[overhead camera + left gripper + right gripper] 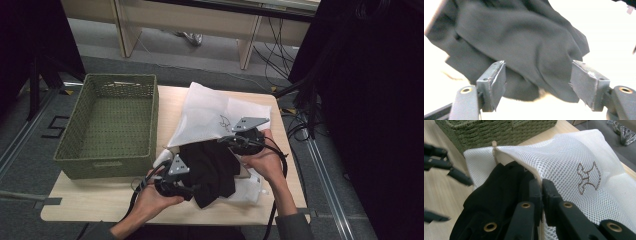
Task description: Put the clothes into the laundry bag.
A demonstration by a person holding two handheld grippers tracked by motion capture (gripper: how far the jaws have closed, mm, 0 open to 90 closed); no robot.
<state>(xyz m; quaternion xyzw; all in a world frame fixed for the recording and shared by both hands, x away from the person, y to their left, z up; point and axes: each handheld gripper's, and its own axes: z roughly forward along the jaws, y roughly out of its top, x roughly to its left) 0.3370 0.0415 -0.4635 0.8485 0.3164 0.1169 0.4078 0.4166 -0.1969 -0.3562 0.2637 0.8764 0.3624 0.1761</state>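
while the right gripper point(541, 195) pinches the white mesh laundry bag's point(579, 157) rim shut-tight, the crumpled black cloth garment point(524, 45) lies at its mouth on the worktop, just ahead of the left gripper's point(537, 82) spread, empty jaws.

One white mesh bag point(210, 112) lies on the one desk point(100, 200), with one black garment point(212, 167) at its mouth. One green woven basket point(107, 125) stands beside them. Two grippers work here: one left gripper point(192, 189), one right gripper point(227, 140).
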